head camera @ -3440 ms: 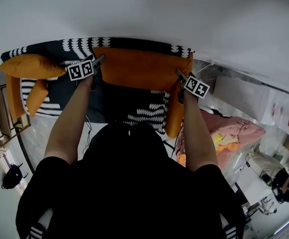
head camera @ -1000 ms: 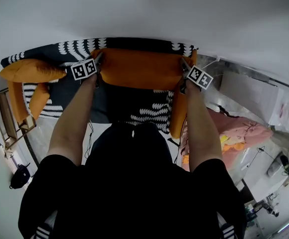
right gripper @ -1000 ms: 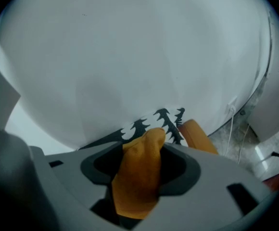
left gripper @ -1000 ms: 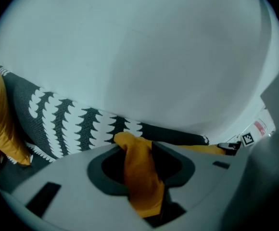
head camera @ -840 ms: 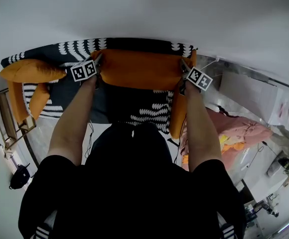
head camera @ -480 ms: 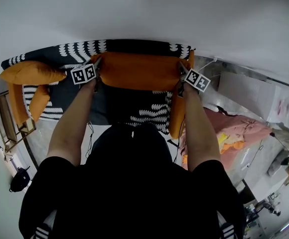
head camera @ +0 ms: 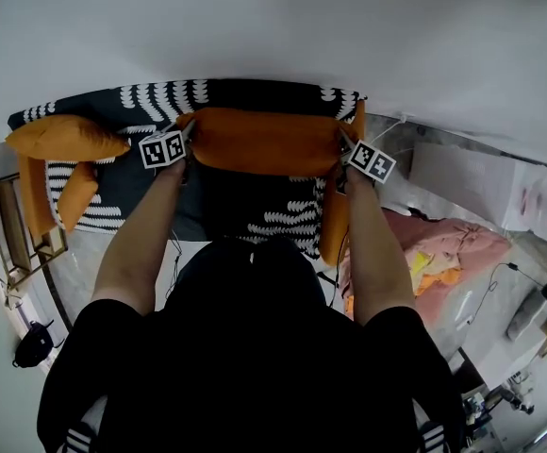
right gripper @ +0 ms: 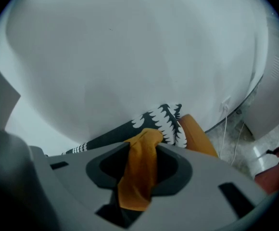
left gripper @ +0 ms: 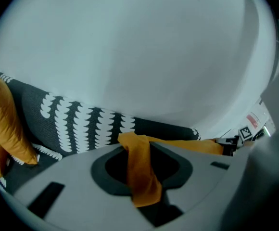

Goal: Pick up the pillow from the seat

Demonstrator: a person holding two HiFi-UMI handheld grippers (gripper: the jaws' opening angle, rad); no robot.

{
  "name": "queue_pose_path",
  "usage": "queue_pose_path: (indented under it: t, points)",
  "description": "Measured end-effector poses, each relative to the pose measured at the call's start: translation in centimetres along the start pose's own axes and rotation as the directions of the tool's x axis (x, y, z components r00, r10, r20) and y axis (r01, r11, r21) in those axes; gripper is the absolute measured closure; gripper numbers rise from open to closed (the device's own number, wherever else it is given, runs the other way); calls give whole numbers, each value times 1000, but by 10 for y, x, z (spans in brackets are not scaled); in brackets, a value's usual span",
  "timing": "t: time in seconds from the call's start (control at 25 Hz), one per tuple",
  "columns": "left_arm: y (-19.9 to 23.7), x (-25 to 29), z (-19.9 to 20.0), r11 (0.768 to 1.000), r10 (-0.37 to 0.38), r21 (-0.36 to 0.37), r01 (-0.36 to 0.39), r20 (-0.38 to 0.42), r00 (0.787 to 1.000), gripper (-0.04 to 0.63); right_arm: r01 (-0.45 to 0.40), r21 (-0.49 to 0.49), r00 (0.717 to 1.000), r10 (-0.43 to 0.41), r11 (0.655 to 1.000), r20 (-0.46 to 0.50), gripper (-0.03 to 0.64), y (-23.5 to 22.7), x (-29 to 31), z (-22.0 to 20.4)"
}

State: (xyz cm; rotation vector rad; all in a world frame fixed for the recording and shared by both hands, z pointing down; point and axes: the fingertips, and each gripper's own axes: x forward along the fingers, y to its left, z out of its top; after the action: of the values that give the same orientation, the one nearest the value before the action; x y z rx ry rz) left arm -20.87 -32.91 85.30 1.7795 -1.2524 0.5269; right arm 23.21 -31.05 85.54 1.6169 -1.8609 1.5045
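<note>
A long orange pillow (head camera: 266, 142) hangs stretched between my two grippers in front of the sofa's dark back with its white pattern (head camera: 160, 95). My left gripper (head camera: 185, 143) pinches the pillow's left corner; its jaws have just been closing, and a fold of orange cloth (left gripper: 140, 174) is pressed between them. On the pillow's right corner my right gripper (head camera: 340, 151) is shut, its jaws also just closed further, with orange cloth (right gripper: 138, 173) squeezed between them. From the left gripper view the right gripper (left gripper: 228, 144) shows at the pillow's far end.
A second orange pillow (head camera: 64, 137) lies on the sofa's left end, a smaller one (head camera: 71, 196) below it. An orange armrest cushion (head camera: 335, 217) stands at the right. A wooden rack (head camera: 5, 229) is on the left, and pink and orange laundry (head camera: 443, 258) on the right.
Both grippers have drawn slightly toward me with the pillow stretched between them. The pillow's corners are now bunched in the jaws, and it has come a little away from the sofa back.
</note>
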Motion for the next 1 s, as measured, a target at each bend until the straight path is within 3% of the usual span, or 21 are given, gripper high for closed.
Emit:
queue_pose_path:
  t: [1.0]
  points:
    - [-29, -103, 2, 999, -35, 43, 30, 119, 992, 488, -71, -84, 995, 76, 994, 66, 506, 52, -92, -5]
